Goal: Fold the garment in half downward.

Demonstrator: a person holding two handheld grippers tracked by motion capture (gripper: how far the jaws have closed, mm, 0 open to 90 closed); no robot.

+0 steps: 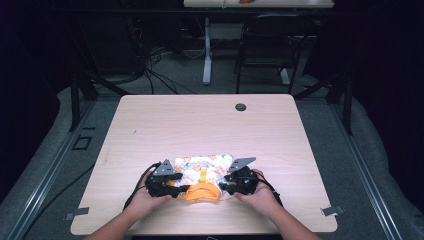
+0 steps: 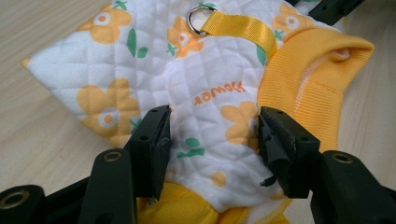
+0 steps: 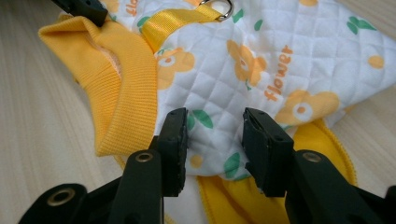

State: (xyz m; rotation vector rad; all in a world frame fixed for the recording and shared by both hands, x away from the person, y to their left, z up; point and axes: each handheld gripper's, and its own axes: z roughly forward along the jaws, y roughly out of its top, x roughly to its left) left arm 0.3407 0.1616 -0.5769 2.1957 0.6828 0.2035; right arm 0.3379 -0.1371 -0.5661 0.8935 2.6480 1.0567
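A small quilted garment (image 1: 205,166), white with orange flowers and a yellow ribbed collar (image 1: 202,193), lies flat near the table's front edge. My left gripper (image 1: 177,189) stands at its left side and my right gripper (image 1: 226,185) at its right. In the left gripper view the left gripper (image 2: 213,140) is open, its jaws straddling the white fabric (image 2: 205,93) beside the collar (image 2: 308,79). A yellow strap (image 2: 243,25) ends in a metal ring (image 2: 198,21). The right gripper (image 3: 215,137) is open too, its jaws set around a raised fold of the garment (image 3: 261,60) near the collar (image 3: 123,88).
The wooden table (image 1: 200,120) has a round cable hole (image 1: 240,107) near its far edge. Behind it stand a dark chair (image 1: 270,45) and a white table leg (image 1: 207,50), with cables on the floor. Hands hold both grippers at the front edge.
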